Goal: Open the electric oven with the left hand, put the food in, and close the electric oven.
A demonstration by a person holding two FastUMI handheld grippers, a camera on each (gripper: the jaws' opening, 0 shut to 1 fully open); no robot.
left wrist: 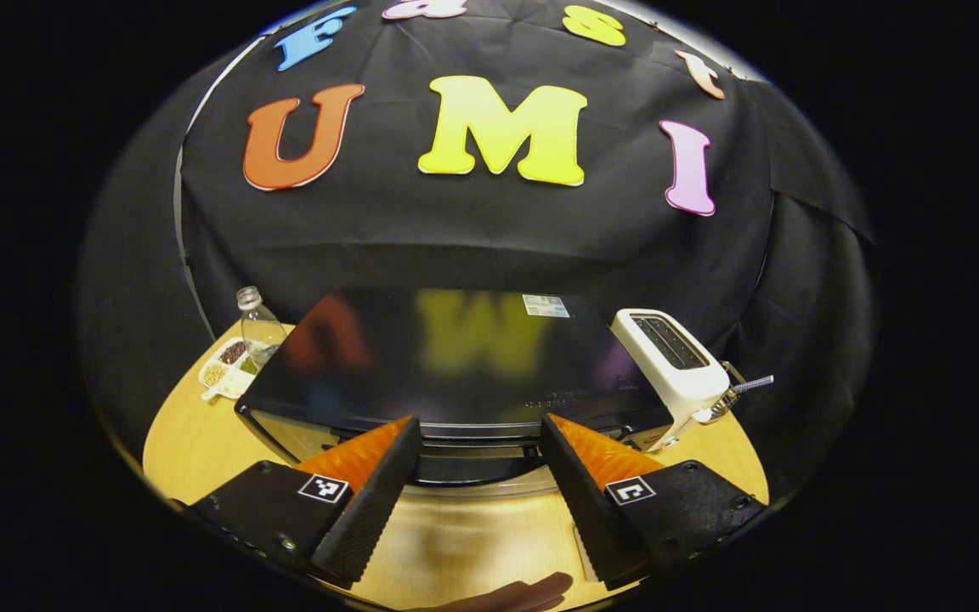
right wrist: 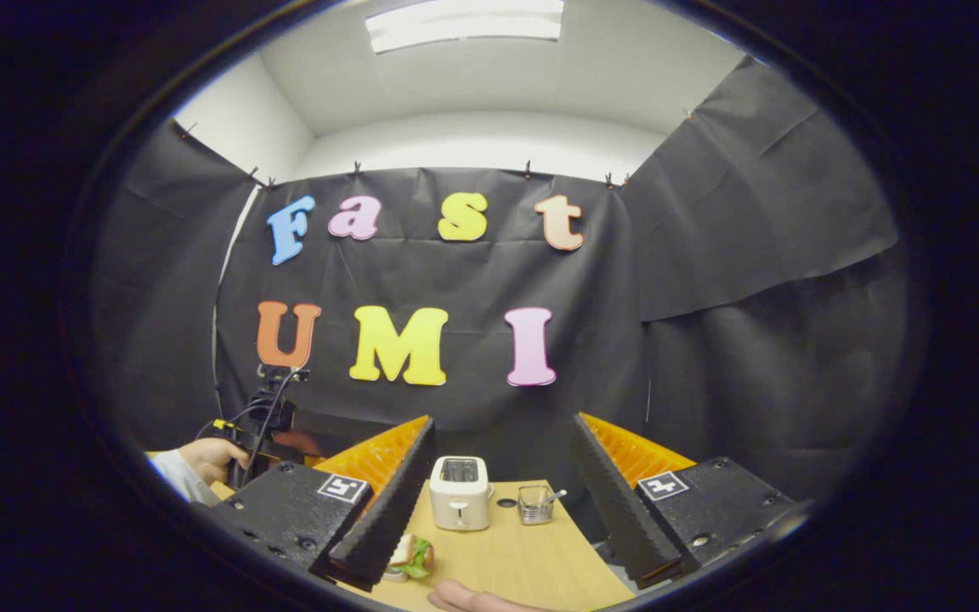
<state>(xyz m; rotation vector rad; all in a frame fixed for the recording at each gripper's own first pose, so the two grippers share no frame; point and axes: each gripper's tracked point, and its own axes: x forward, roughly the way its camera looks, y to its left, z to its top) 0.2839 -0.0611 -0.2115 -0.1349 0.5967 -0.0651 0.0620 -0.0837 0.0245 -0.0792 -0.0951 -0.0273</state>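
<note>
Oven (left wrist: 455, 374) front lies partly behind the fingers; sandwich (right wrist: 411, 557) half hidden (one finger covers it).

The electric oven (left wrist: 455, 365) occupies the middle of the worktop (left wrist: 183, 442) and serves as reference. Against its right side stands a white toaster (left wrist: 672, 361), touching or nearly so; passage there is blocked. Off its left rear corner stand a clear bottle (left wrist: 258, 327) and a compartment tray (left wrist: 226, 367), narrowing that side. In front of the oven door the worktop lies bare. The left hand-held gripper (left wrist: 477, 438) sits there, fingers apart, at the door's upper edge.
</note>
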